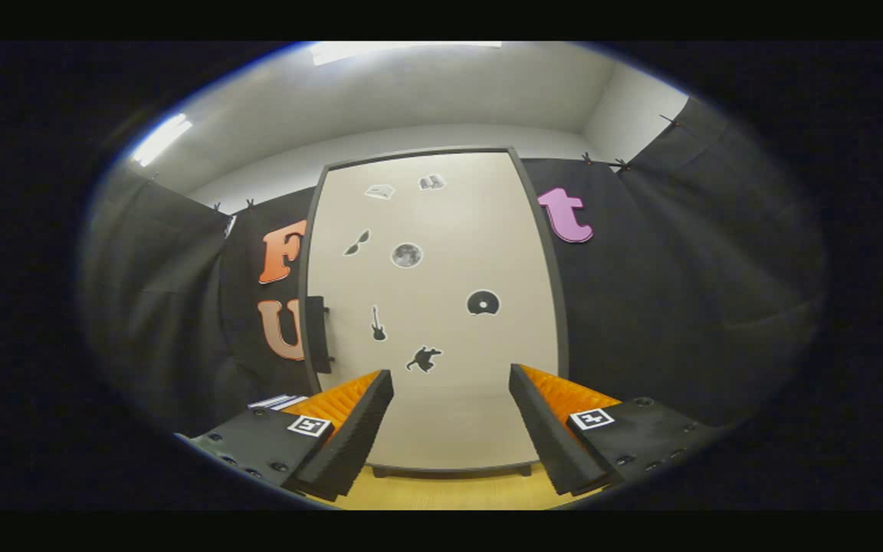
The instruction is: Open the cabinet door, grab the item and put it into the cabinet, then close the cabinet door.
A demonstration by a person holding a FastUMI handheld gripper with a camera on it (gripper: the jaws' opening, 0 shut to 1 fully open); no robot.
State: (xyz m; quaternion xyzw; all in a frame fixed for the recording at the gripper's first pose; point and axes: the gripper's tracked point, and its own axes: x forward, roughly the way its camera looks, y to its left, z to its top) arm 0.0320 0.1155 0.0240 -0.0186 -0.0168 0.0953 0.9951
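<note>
Two fingers of my gripper stand wide apart, with nothing between them. Each finger carries a square marker on its upper face.

Straight ahead, beyond the fingers, stands the cabinet. Its door is closed and faces me flat on. The door is a pale panel in a dark frame. Small dark stickers are spread over it: a round moon-like disc, a record-like disc, a guitar, a leaping figure, a pair of glasses and two small pictures near the top edge.

The handle is a dark vertical bar at the door's left edge, about mid-height. It lies ahead of my left finger and above it, apart from the fingertip.

The cabinet rests on a light wooden tabletop, close to its far edge. Nothing stands between the fingers and the door.

Just beyond my left finger, left of the cabinet's base, lies a flat striped item, partly hidden by the finger. I cannot tell what it is.

Black cloth hangs on both sides of the cabinet.
</note>
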